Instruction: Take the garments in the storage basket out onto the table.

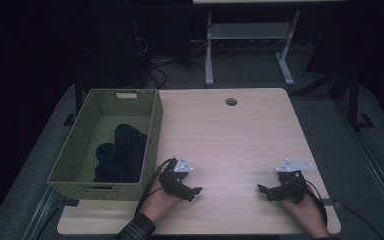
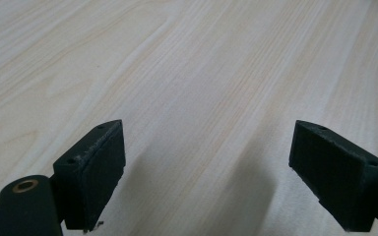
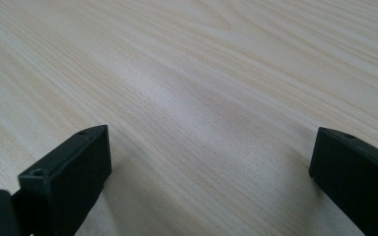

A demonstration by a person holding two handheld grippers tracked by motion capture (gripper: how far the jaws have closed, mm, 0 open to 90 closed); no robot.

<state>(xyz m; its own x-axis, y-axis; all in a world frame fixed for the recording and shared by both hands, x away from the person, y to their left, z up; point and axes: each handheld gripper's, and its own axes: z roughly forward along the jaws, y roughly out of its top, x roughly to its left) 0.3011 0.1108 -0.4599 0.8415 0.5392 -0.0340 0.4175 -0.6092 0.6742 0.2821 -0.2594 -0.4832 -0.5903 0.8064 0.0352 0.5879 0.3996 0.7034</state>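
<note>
- both grippers are parked low over the near end of the table [image 1: 240, 135], left gripper [image 1: 192, 192] near the basket [image 1: 152, 125], right gripper [image 1: 262, 189] well apart from it on the other side.
- fingers [image 2: 91, 172] on the left are spread wide with nothing between them, just bare wood. same on the right, fingers [image 3: 66, 172] apart and holding nothing.
- the thing to go for looks like the dark cloth [image 1: 122, 152], bunched up inside the basket toward its near-right part. it's off to the left of and a bit beyond the left gripper, with the basket wall between them.
- my read: this is the very start, reach not yet begun.
- next move as i see it: lift the left gripper over the basket rim, come down on the top of the bunch and pinch a fold. the wall is tall, so i'd go in from above rather than sideways.
</note>
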